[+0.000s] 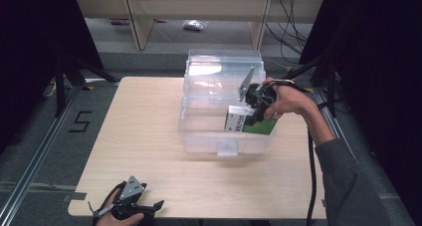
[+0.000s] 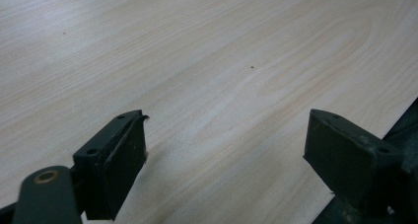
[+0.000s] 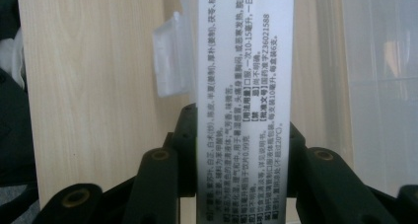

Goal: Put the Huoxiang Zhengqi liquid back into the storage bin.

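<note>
Gripping a box (image 1: 251, 124) over the clear bin (image 1: 199, 136) at mid-desk (image 1: 144, 136), right gripper (image 1: 255, 117) reaching in from the bin's right side, hand (image 1: 288, 100) wrapped around it. Box white with a green face, held within the bin's near right part, seemingly just above the floor of it. In the right gripper view, fingers (image 3: 186, 135) clamped tight on both flanks of the box (image 3: 244, 86), its white printed side facing up, bin latch (image 3: 170, 56) just to the left. Bin lid (image 1: 221, 61) tipped back open behind. Down at the near left corner of the desk, left gripper (image 1: 149, 206) resting low in the other hand (image 1: 122, 217), well apart from the bin. In the left gripper view, fingers (image 2: 118, 160) spread wide with nothing between them, bare wood (image 2: 222, 61) ahead.
</note>
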The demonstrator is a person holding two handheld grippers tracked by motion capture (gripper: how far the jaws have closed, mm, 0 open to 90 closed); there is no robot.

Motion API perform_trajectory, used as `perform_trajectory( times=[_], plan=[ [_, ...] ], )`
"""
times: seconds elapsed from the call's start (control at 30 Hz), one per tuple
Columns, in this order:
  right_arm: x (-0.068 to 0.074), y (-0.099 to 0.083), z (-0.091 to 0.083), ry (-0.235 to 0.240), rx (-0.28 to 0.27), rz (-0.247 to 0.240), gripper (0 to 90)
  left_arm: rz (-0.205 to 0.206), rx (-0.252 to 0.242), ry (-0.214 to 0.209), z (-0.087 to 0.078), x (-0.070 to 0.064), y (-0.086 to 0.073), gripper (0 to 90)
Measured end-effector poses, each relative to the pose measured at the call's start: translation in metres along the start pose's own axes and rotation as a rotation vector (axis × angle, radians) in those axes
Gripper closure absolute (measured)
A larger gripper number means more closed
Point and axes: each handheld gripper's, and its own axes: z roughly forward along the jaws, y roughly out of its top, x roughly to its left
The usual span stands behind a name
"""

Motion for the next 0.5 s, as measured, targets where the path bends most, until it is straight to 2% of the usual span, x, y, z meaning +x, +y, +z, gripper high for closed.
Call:
perform_trajectory(
  times=[0.03, 0.2, 0.23, 0.27, 0.33, 0.4, 0.43, 0.5],
  plan=[
    [-0.001, -0.001, 0.001, -0.001, 0.011, 0.033, 64.7, 0.001, 0.002, -0.002, 0.0, 0.0, 0.0, 15.5],
    [-0.013, -0.005, 0.011, 0.01, 0.022, 0.026, 64.7, -0.015, -0.006, 0.003, 0.0, 0.0, -0.001, 15.5],
    [-0.013, -0.005, 0.013, 0.006, 0.033, 0.052, 64.7, -0.001, -0.002, 0.002, 0.0, 0.001, -0.001, 15.5],
    [-0.017, -0.006, 0.017, 0.002, 0.033, 0.003, 64.7, -0.001, -0.002, 0.001, 0.0, 0.001, -0.001, 15.5],
    [-0.017, -0.007, 0.022, 0.008, 0.053, 0.04, 64.7, -0.013, -0.005, 0.0, 0.0, 0.0, -0.001, 15.5],
    [-0.021, -0.007, 0.025, 0.008, 0.042, -0.008, 64.6, -0.006, -0.001, -0.002, 0.0, 0.0, -0.001, 15.5],
    [-0.02, -0.008, 0.027, 0.011, 0.048, 0.039, 64.6, -0.009, -0.002, -0.004, 0.0, 0.0, -0.001, 15.5],
    [-0.021, -0.008, 0.029, 0.018, 0.046, 0.021, 64.6, -0.006, 0.0, -0.004, 0.0, 0.0, -0.001, 15.5]
  ],
)
